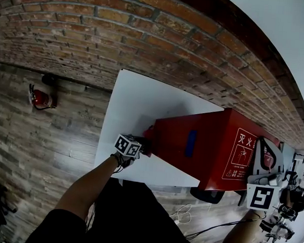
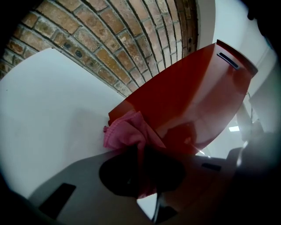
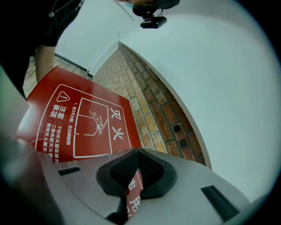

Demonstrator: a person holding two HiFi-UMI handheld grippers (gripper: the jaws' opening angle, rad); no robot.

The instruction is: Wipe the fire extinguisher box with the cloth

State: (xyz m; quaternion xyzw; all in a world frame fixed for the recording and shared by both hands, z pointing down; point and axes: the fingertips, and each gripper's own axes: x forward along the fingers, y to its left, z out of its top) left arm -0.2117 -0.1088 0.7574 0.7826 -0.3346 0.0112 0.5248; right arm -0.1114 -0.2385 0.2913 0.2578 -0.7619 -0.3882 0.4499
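The fire extinguisher box (image 1: 213, 143) lies on its side at the right end of the white bench (image 1: 143, 99), which stands against the brick wall (image 1: 147, 35). The left forearm (image 1: 90, 184) extends forward over the near edge of the bench, with the left tongs (image 1: 140, 144) angled slightly downward at the left end of the box. The left tongs are clamped on the pink cloth (image 2: 125, 132), and the bunched cloth touches the box at its lower left corner. The right forearm (image 1: 240, 233) reaches in from the near right. The right tongs (image 3: 134, 169) are closed on the printed panel at the right end of the box.
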